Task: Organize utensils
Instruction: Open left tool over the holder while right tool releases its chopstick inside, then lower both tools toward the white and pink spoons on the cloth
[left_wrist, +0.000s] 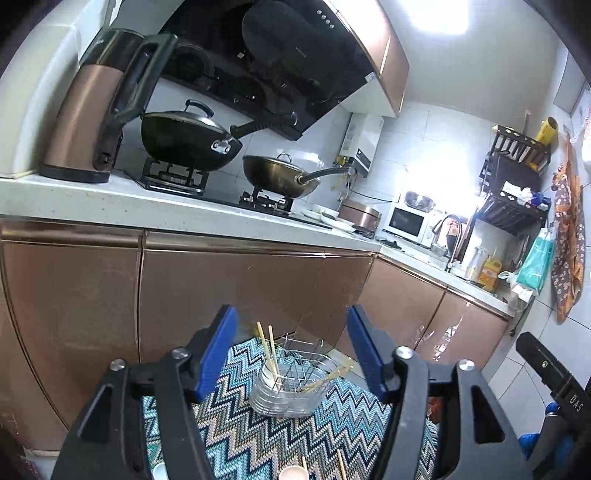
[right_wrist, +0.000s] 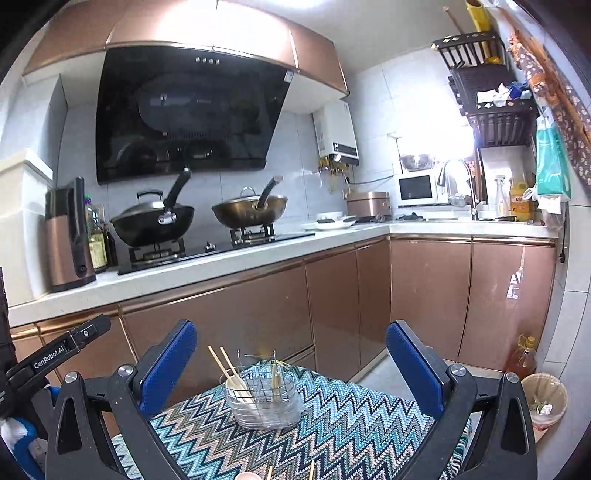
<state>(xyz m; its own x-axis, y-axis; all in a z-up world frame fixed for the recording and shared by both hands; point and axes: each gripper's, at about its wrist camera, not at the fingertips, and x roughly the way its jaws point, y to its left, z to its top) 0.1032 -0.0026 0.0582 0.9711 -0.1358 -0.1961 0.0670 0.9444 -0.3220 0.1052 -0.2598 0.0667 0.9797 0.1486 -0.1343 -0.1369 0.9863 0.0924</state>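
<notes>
Between picks, by judgement. Left gripper (left_wrist: 291, 354) and right gripper (right_wrist: 291, 365): fingers spread, holding nothing. Wire-and-clear-plastic utensil holder (right_wrist: 264, 400), wooden chopsticks (right_wrist: 229, 373) inside, on zigzag-patterned cloth (right_wrist: 351, 424). Next: lower toward loose chopsticks (left_wrist: 341, 463) at near edge.

1. a lived-in home kitchen; an l-shaped white countertop (right_wrist: 258, 258) runs over glossy copper-coloured cabinet doors (right_wrist: 332, 306)
2. a gas hob (right_wrist: 207, 249) carries a lidded black wok (right_wrist: 153, 221) and a brass-toned wok (right_wrist: 249, 212), under a slanted black range hood (right_wrist: 188, 114)
3. a wall-mounted water heater (right_wrist: 338, 127), a white microwave (right_wrist: 417, 189), a rice cooker (right_wrist: 369, 204) and a copper electric kettle (left_wrist: 83, 110)
4. a sink faucet (right_wrist: 460, 181), oil bottles (right_wrist: 98, 236), a black dish rack (right_wrist: 487, 92) and a hanging apron (left_wrist: 569, 236) fill the corner
</notes>
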